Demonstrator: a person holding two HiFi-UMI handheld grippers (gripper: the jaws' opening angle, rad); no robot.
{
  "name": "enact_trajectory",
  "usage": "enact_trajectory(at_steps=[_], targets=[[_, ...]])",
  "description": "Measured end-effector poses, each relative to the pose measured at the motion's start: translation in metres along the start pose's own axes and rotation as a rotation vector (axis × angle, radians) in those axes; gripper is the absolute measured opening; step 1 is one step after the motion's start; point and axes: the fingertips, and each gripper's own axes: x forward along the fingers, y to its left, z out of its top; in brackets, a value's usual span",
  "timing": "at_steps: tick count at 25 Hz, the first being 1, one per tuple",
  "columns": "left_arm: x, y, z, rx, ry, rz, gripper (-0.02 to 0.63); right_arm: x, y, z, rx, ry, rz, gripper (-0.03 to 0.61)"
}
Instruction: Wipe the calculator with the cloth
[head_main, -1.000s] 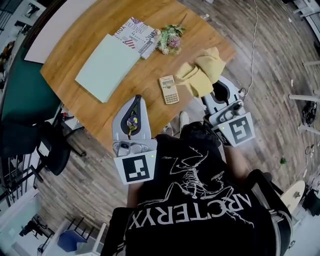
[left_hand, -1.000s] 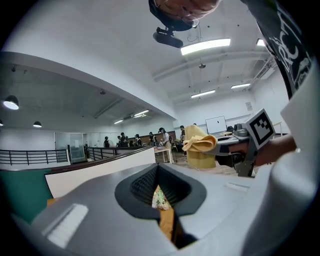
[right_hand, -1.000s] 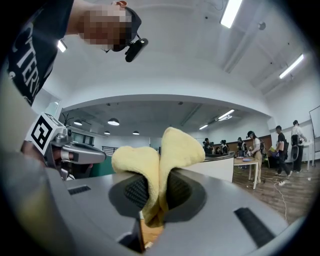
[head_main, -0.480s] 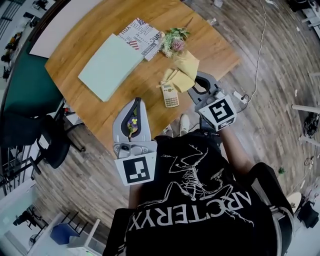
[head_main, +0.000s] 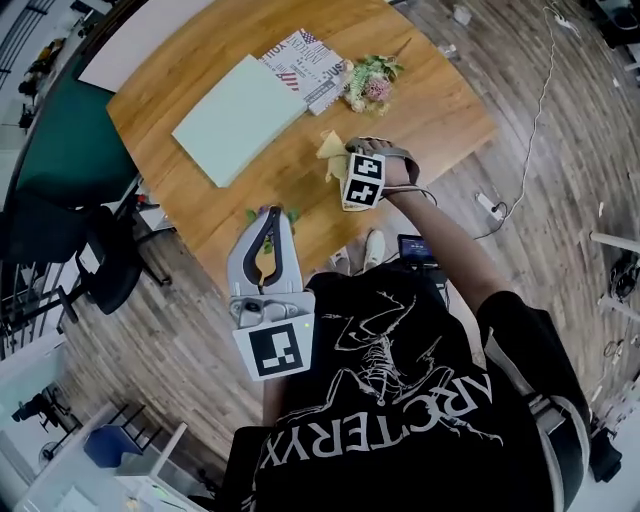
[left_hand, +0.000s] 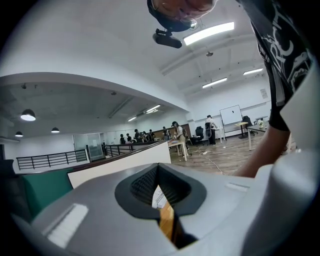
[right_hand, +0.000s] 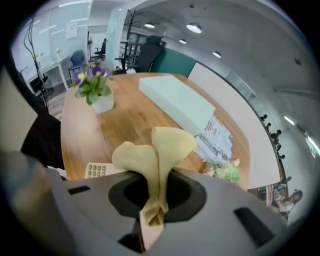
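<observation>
Right gripper (right_hand: 151, 216) is clamped on the yellow cloth (right_hand: 159, 150), whose folds are bunched upward out of the jaws. The calculator (right_hand: 98, 170) is seen flat on the wooden table (head_main: 430, 115), just below the cloth and partly hidden by the gripper body (cloth-to-keys contact can't be told). Left gripper (head_main: 271, 213) is held at the table's near edge, jaws together with nothing gripped. Potted flowers (right_hand: 94, 89), a pale green pad (head_main: 238, 118) and a printed sheet (head_main: 308, 60) are noted farther back.
</observation>
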Motion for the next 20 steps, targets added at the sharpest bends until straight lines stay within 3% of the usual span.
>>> enact_trajectory(at_steps=[6, 13, 20], targets=[[-0.01, 0.004, -0.006, 0.004, 0.016, 0.023, 0.009, 0.039, 0.03, -0.019, -0.044, 0.098, 0.049, 0.055], [-0.007, -0.003, -0.008, -0.009, 0.017, 0.002, 0.009, 0.033, 0.06, -0.018, -0.1, 0.098, 0.07, 0.057], [-0.002, -0.016, -0.003, -0.006, 0.005, -0.019, 0.009, 0.018, 0.084, -0.022, -0.088, 0.077, 0.113, 0.057]])
